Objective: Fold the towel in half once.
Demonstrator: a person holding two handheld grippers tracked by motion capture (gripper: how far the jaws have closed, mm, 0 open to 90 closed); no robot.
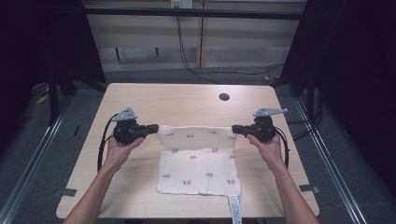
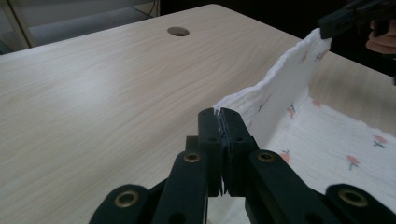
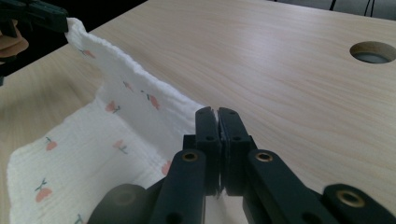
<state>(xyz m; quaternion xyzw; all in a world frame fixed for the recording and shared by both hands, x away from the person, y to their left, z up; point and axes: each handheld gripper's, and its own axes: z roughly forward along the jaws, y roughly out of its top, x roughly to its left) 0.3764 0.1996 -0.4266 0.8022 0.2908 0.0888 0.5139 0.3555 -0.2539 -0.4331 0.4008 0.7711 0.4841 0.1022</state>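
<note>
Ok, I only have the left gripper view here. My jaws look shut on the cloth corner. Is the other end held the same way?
Observer: Yes. The right gripper is shut on the far right corner of the cloth.
Operator: How much of it is off the table?
Observer: Just the far edge, raised between the right gripper and the left gripper; the rest lies flat.
Operator: Anything at the near edge?
Observer: A white label hangs over the table edge.
</note>
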